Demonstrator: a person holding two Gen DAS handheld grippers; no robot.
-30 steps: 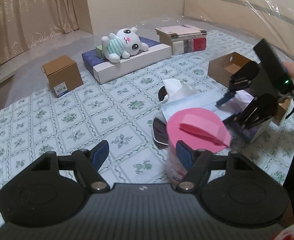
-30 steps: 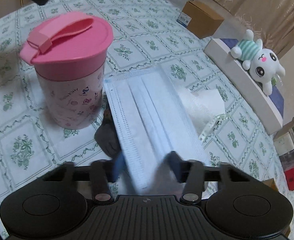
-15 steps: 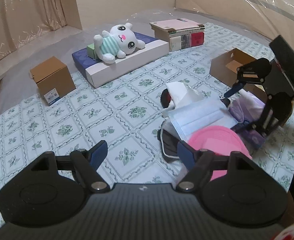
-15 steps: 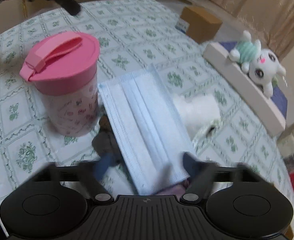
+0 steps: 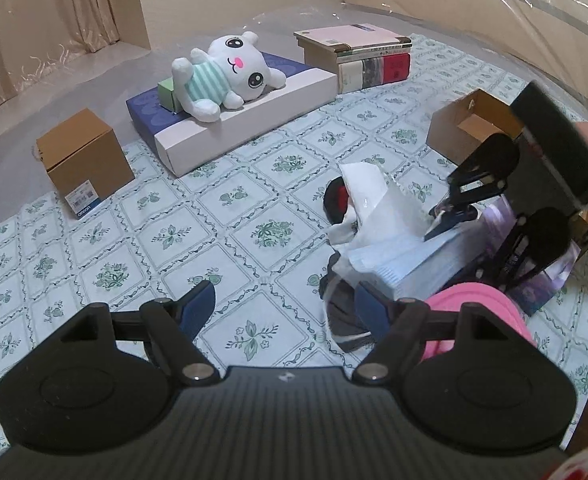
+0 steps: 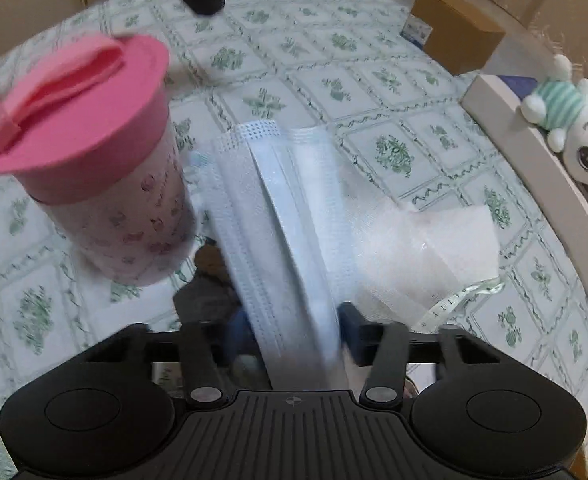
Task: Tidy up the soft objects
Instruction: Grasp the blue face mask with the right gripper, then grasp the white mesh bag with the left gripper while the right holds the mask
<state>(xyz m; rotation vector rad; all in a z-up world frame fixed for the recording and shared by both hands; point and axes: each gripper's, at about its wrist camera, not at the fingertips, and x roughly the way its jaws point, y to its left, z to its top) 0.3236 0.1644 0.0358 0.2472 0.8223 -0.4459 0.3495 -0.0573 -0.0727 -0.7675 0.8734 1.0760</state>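
Observation:
A stack of light blue face masks [image 6: 281, 216] lies between the fingers of my right gripper [image 6: 289, 328], whose jaws stand around its near end; the frame is blurred. The stack also shows in the left wrist view [image 5: 406, 260], with the right gripper [image 5: 454, 216] on it. White tissue [image 6: 426, 248] lies beside the masks, with dark cloth [image 5: 342, 312] beneath. A white plush toy [image 5: 225, 72] lies on a long box. My left gripper [image 5: 285, 304] is open and empty above the tablecloth.
A pink-lidded cup [image 6: 93, 160] stands left of the masks. A shut cardboard box [image 5: 85, 160], a long white and blue box [image 5: 233, 120], stacked books [image 5: 358, 60] and an open cardboard box [image 5: 466, 132] stand around. A measuring tape [image 6: 462, 296] lies near the tissue.
My right gripper opened, then closed in on the mask stack and pushed forward. My left gripper pulled back and left, so the pink cup slid toward the right edge.

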